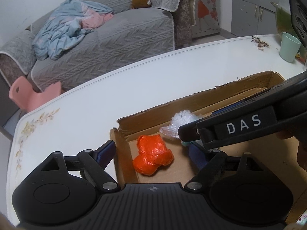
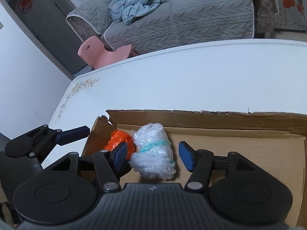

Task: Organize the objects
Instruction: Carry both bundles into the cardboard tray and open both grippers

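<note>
A shallow cardboard box (image 1: 191,99) lies on the white table (image 1: 96,105). At its left end rests a crumpled orange plastic bag (image 1: 153,157), and beside it a clear plastic bundle (image 2: 153,153) tied with a teal band. My left gripper (image 1: 151,153) is open and straddles the box's left wall; the orange bag lies between its fingers, untouched. My right gripper (image 2: 153,156) is open around the clear bundle, with a gap at the right pad. In the left wrist view the right gripper's black housing (image 1: 239,126) covers part of the clear bundle (image 1: 178,122).
A mint cup (image 1: 288,47) and scattered seed shells (image 1: 259,43) sit at the table's far right. Beyond the table stand a grey sofa (image 1: 115,38) with a blue blanket and a pink stool (image 1: 34,94). The box's right part (image 2: 239,149) holds nothing visible.
</note>
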A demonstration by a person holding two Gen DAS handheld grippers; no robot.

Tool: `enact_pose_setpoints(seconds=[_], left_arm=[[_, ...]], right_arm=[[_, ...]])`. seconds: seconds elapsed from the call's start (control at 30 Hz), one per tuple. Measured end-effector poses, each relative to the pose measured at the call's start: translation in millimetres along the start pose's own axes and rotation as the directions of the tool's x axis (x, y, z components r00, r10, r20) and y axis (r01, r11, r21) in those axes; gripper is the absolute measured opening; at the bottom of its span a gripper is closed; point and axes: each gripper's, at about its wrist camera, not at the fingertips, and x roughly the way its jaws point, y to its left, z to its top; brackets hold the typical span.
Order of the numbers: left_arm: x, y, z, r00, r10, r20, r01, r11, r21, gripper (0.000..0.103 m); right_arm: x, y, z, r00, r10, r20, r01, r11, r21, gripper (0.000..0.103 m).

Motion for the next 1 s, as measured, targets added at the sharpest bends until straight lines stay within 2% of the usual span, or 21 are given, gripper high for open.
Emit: enact_pose_setpoints(seconds=[0.23, 0.4, 0.77, 1.0], left_arm=[[-10.0, 10.7, -2.1, 1.0, -0.016, -0.01, 0.015, 0.998, -0.063, 0.088], [-25.5, 22.9, -9.1, 0.999, -0.034, -0.014, 0.032, 0.99, -0.141, 0.09], [-59.2, 45.1, -31.0, 0.998, -0.046, -0.042, 0.03, 0.948, -0.318, 0.094], [-78.9, 41.6, -48.7, 0.997, -0.027, -0.069, -0.002, 0.923, -0.384, 0.094]], right_arm=[[-3.7, 12.9, 3.2, 0.999, -0.033, -0.01, 0.032, 0.998, -0.053, 0.058], [-12.8, 19.4, 4.0, 0.998, -0.058, 0.003, 0.058, 0.994, -0.095, 0.068], [-37.3, 36.3, 2.6, 0.994, -0.104, 0.044, 0.111, 0.977, -0.182, 0.079], [-48.5, 43.2, -2.4, 0.992, -0.116, 0.053, 0.124, 0.971, -0.205, 0.08]])
